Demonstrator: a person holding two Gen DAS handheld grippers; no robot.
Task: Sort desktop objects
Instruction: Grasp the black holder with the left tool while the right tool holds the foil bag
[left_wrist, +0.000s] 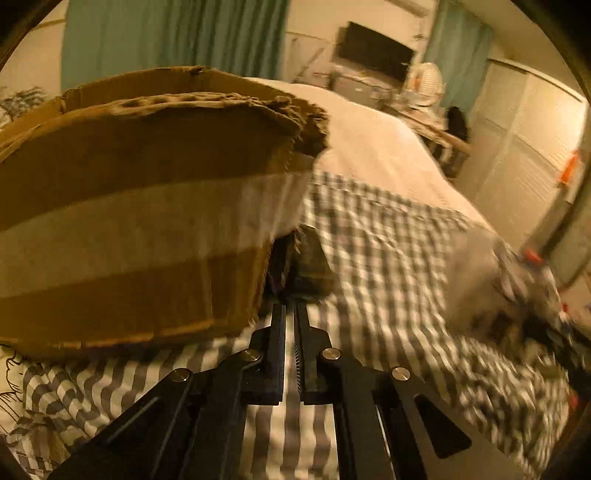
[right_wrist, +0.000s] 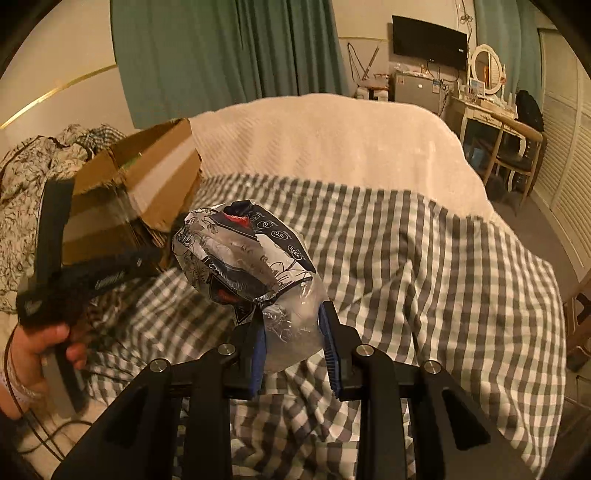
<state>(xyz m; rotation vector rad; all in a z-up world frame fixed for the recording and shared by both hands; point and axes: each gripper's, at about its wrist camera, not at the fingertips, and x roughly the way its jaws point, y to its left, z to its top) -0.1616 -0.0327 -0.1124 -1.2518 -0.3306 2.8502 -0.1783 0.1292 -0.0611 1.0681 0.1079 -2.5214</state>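
Observation:
A brown cardboard box (left_wrist: 140, 206) with a pale tape band stands on the checked bedspread; it also shows in the right wrist view (right_wrist: 147, 184). My left gripper (left_wrist: 290, 306) is shut on a small dark object (left_wrist: 308, 266) beside the box's right corner; I cannot tell what it is. In the right wrist view the left gripper (right_wrist: 74, 273) is a blurred black shape next to the box, held by a hand. My right gripper (right_wrist: 293, 332) is shut on a crinkled clear plastic bag (right_wrist: 243, 254) with dark printing and a red patch, held above the bedspread.
The checked bedspread (right_wrist: 424, 277) covers the near bed, a cream blanket (right_wrist: 332, 136) the far part. A patterned cloth heap (right_wrist: 22, 177) lies left of the box. A dressing table with mirror (right_wrist: 487, 96), a chair and a wall screen stand at the far right.

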